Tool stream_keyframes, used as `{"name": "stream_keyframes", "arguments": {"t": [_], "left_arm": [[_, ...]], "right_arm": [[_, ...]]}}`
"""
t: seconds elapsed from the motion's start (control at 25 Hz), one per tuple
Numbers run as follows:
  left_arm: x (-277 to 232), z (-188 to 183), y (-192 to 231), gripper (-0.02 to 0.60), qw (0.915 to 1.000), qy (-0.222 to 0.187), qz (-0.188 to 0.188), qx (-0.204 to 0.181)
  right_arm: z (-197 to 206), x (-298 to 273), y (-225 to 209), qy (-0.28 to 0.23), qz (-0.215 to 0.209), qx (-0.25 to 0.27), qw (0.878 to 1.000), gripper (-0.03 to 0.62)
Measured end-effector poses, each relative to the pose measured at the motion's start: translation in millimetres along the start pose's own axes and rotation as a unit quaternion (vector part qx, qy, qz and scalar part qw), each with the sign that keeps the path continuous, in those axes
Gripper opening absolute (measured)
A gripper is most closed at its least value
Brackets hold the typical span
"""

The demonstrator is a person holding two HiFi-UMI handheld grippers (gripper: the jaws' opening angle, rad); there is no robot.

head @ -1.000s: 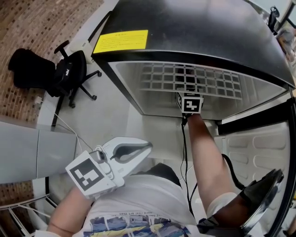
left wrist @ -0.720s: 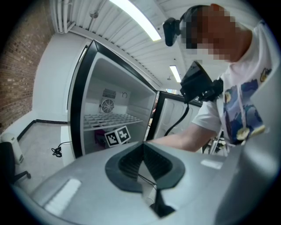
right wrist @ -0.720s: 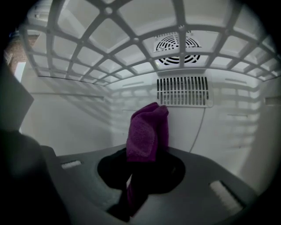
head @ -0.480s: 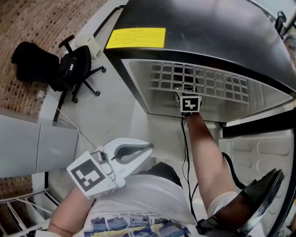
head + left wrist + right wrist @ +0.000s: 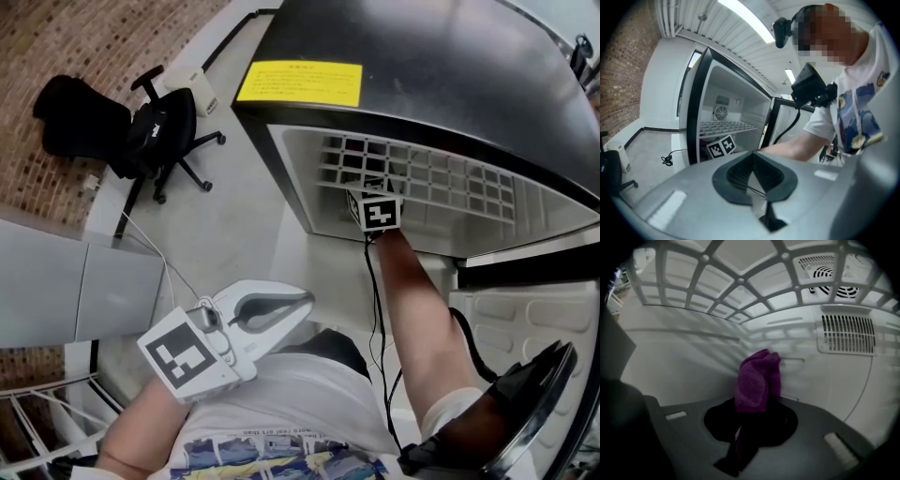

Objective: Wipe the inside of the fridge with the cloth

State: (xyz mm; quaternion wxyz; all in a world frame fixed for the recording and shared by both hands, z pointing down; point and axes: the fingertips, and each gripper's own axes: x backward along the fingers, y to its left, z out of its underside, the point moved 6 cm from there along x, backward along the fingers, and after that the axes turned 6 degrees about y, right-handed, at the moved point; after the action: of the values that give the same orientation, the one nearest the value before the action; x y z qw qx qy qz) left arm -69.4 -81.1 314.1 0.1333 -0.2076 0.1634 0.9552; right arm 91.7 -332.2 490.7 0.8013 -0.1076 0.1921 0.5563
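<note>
The open fridge has a black top and a white inside with a wire shelf. My right gripper reaches in under that shelf; only its marker cube shows in the head view. In the right gripper view it is shut on a purple cloth, whose bunched end meets the white back wall. My left gripper hangs outside the fridge by the person's torso, shut with nothing in it. From the left gripper view the fridge opening is ahead.
A vent grille and a round fan sit on the back wall, right of the cloth. The fridge door stands open at right. A black office chair stands on the floor to the left. A cable trails along the arm.
My right gripper has slid leftward inside the fridge with the cloth, and the head view has swung a little. The left gripper has stayed where it was.
</note>
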Motion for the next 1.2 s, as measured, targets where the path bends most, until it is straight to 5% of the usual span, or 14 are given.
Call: {"name": "stream_keyframes", "arguments": {"t": [1.2], "left_arm": [[10,9,-13,0.006,0.9995,-0.005,0.028,-0.009]], "right_arm": [[7,33,54,-0.016,-0.098,0.034,0.994,0.052]]}}
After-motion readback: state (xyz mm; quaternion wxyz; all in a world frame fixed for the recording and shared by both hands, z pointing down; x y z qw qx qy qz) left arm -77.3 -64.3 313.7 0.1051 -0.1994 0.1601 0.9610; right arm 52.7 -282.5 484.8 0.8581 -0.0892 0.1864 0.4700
